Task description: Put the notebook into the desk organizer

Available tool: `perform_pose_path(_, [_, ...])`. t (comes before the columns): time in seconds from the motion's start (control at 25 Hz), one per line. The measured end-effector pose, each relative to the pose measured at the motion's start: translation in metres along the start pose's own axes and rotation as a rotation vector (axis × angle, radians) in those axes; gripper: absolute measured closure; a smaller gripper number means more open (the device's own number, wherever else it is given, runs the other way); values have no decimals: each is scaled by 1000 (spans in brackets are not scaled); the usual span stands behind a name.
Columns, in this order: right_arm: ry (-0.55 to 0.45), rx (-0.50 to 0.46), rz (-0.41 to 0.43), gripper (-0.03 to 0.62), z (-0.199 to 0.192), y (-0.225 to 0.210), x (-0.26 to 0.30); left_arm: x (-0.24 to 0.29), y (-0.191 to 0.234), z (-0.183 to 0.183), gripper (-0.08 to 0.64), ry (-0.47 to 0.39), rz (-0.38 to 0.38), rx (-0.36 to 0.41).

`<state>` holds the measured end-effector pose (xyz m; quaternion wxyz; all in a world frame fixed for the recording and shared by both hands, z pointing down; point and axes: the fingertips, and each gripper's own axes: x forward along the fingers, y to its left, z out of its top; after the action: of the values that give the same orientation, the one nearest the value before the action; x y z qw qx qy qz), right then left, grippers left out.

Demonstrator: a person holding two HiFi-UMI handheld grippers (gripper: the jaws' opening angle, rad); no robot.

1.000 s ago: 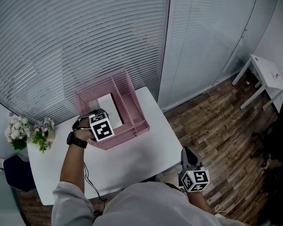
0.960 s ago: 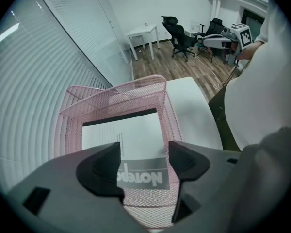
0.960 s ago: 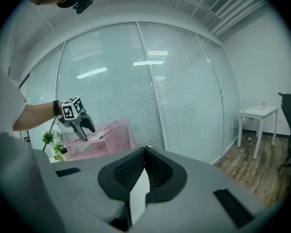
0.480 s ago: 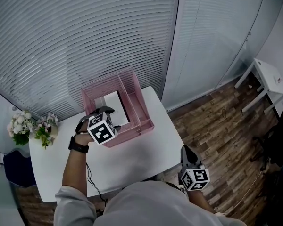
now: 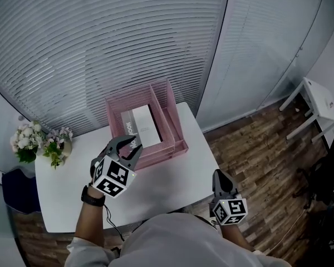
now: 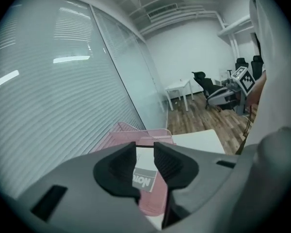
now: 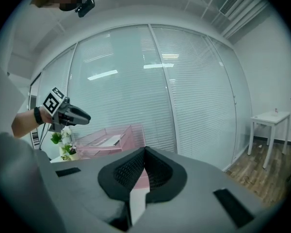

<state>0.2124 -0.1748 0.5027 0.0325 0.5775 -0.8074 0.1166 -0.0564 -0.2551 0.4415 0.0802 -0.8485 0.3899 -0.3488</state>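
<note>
The pink wire desk organizer (image 5: 170, 128) stands at the back of the white table (image 5: 172, 177). A white notebook (image 5: 140, 128) lies flat in its left compartment. My left gripper (image 5: 126, 145) hovers over the table just in front of the organizer, apart from it. Its jaws are closing and nothing is between them. In the left gripper view the notebook (image 6: 145, 177) and the organizer (image 6: 153, 136) show beyond the gap of the left gripper (image 6: 144, 155). My right gripper (image 5: 219, 178) hangs off the table's front right corner, shut and empty; its pads meet in the right gripper view (image 7: 144, 154).
A vase of flowers (image 5: 42, 146) stands at the table's left end. Glass walls with blinds rise right behind the organizer. A small white side table (image 5: 318, 102) and office chairs stand on the wooden floor to the right. A dark cable hangs by my left wrist.
My left gripper has drawn back from the organizer's front toward me and its jaws have narrowed. The notebook stays in the organizer. The right gripper has not moved.
</note>
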Motion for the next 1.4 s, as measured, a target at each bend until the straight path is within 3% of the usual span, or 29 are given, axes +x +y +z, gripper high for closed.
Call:
perform_pose_path(0.24, [-17,-30,21,580,9,25,9,-48,7,-16,539,-142,122,-158])
perform_pose_path(0.44, [-32,-62,30,580,19,38,11,-82,2,-24,551,-272,176,-287])
perform_pose_path(0.72, [-40,-84,32,580,22,51,13,-103,-3,-52,551,-374,193,-481])
perform_pose_path(1.04, [-39,-93,26,580,20,60,12,-112,0,-67,551,-406,216,-543])
perform_pose_path(1.4, [-40,-88,18,580,17,61,11,-112,1,-69,551,-407,216,-530])
